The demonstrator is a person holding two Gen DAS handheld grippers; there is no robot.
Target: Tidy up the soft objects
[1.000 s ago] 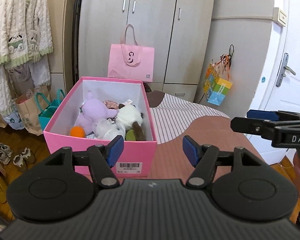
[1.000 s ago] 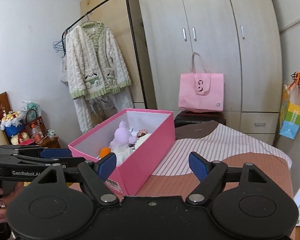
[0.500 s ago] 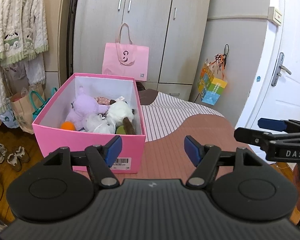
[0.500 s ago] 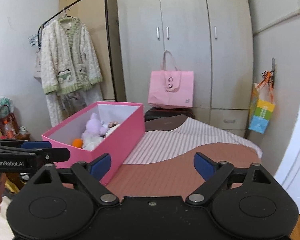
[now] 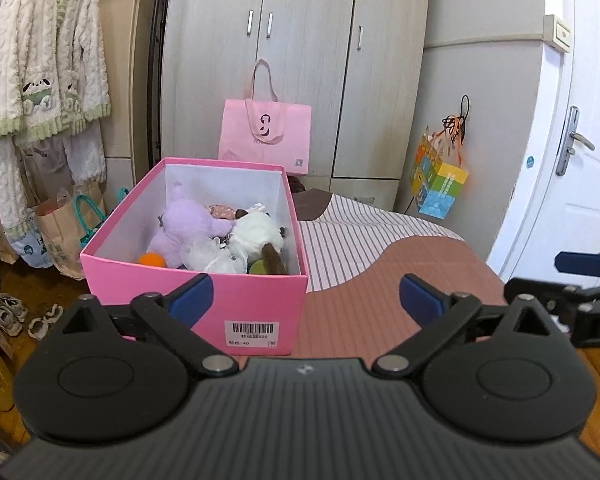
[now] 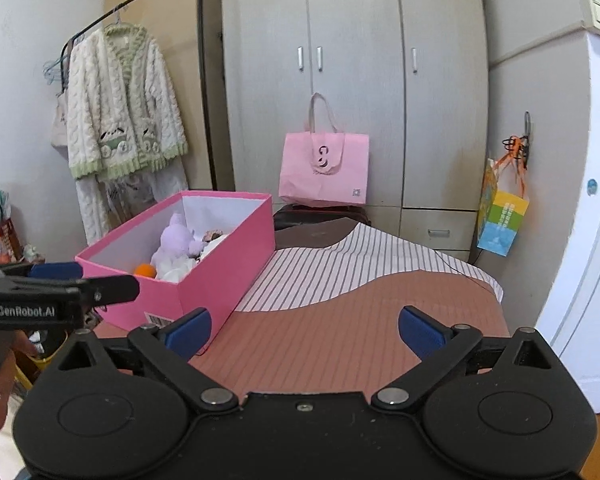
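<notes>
**Toys boxed, nothing left out that I'm seeing**

I'm holding both grippers back w/ jaws wide, gripping nothing: left gripper (image 5: 304,294), right gripper (image 6: 304,330). Pink box (image 5: 196,292) is sitting on the bed (image 5: 380,280), open-topped. Lying inside: purple plush (image 5: 184,228), white plush (image 5: 256,236), orange ball (image 5: 151,259), plus smaller bits I can't ID. Judging the job approx done; bed cover is showing no loose soft items.

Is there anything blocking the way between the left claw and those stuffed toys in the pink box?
Only the pink cardboard box's near wall stands between the open left gripper and the purple plush toy and white plush toy. The box has no lid, so from above nothing visible blocks them.
</notes>
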